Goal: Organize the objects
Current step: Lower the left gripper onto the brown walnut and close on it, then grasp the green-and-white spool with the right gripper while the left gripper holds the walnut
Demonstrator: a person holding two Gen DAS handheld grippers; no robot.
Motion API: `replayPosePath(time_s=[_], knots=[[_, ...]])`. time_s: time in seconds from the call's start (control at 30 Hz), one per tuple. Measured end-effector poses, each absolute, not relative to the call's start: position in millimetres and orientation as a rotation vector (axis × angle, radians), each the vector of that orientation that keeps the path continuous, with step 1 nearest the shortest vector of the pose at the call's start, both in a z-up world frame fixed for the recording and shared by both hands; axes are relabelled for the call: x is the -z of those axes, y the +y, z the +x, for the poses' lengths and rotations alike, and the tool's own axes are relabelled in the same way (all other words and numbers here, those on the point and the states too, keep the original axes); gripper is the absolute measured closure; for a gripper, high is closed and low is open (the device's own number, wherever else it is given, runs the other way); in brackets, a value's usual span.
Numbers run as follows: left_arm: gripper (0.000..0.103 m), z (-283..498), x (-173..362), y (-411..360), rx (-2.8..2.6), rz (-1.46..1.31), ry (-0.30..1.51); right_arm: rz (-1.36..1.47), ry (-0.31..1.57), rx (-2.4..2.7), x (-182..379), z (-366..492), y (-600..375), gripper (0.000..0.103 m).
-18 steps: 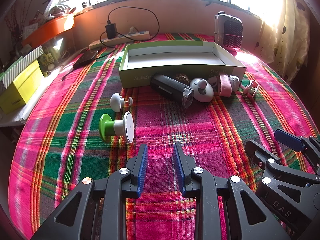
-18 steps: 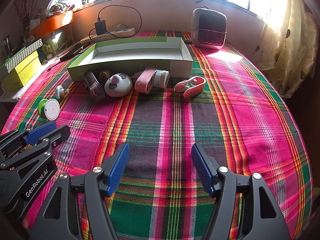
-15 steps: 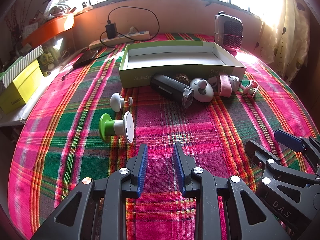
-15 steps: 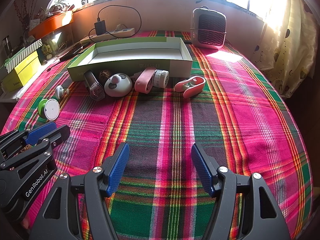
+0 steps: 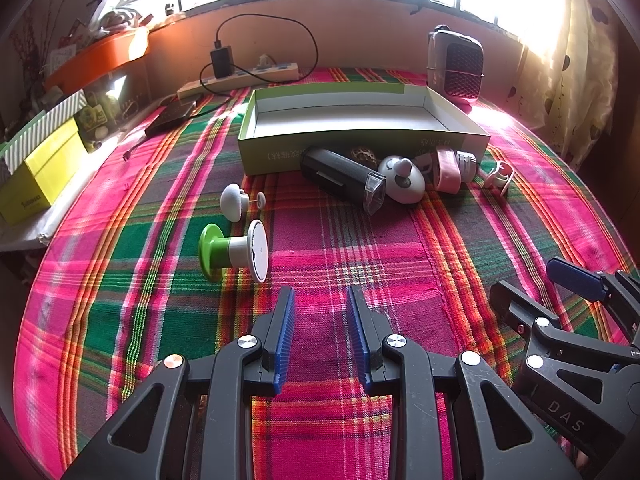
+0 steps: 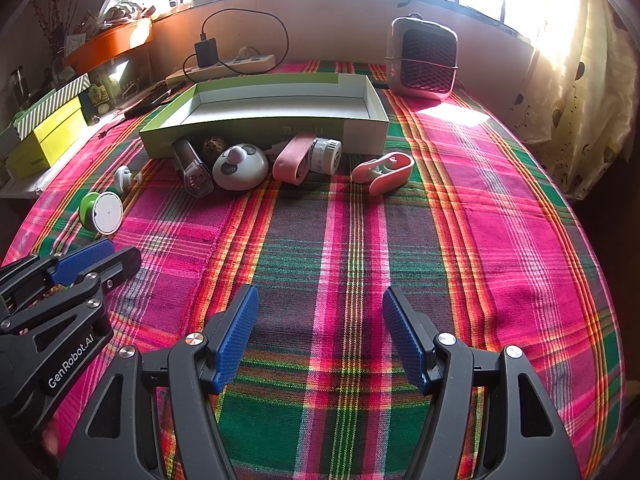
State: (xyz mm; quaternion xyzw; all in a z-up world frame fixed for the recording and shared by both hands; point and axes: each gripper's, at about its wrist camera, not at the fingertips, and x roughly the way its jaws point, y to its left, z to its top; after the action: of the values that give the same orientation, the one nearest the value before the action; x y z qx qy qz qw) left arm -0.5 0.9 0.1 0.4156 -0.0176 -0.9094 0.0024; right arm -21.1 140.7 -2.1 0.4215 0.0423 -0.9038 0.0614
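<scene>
An open green box (image 5: 360,148) (image 6: 264,138) lies empty on the plaid cloth. Along its near wall lie a black cylinder (image 5: 340,176) (image 6: 192,166), a brown ball (image 5: 363,155), a white dome gadget (image 5: 402,179) (image 6: 239,166), a pink band (image 5: 446,168) (image 6: 294,158), a white roll (image 6: 326,155) and a pink clip (image 6: 384,170) (image 5: 498,173). A green-and-white spool (image 5: 234,250) (image 6: 102,212) and a small white knob (image 5: 236,201) (image 6: 126,177) lie to the left. My left gripper (image 5: 320,306) is open a little and empty, just right of the spool. My right gripper (image 6: 320,308) is wide open and empty.
A small heater (image 6: 424,58) stands behind the box at the right. A power strip with charger (image 5: 240,76) and a black device (image 5: 170,116) lie at the back left. Yellow and striped boxes (image 5: 36,168) sit beyond the left edge. A curtain (image 6: 580,92) hangs at the right.
</scene>
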Motion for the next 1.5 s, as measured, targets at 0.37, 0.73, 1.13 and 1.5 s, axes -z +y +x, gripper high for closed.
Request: replayPosePath(time_s=[0.37,0.73,1.13,1.5], knots=[[0.078,19.9,-12.2,-11.0,2.92,1.311,-0.127,1.284,0.368,2.638,-2.9,-14.8,137.1,0.038],[0.078,44.0,-31.7,-51.5,2.938,1.263,-0.033,1.174,0.283,2.539,-18.5,-7.6,133.1,0.038],[0.067,64.6,-25.7,-91.7,2.973,1.298,0.133,1.055,0.271,2.418,-25.2,-13.1,90.8,0.038],[0.067,52.0,-7.6,-83.6,2.948,1.369,0.084,1.03,0.272,2.317,-23.1,-25.0,60.1,0.038]])
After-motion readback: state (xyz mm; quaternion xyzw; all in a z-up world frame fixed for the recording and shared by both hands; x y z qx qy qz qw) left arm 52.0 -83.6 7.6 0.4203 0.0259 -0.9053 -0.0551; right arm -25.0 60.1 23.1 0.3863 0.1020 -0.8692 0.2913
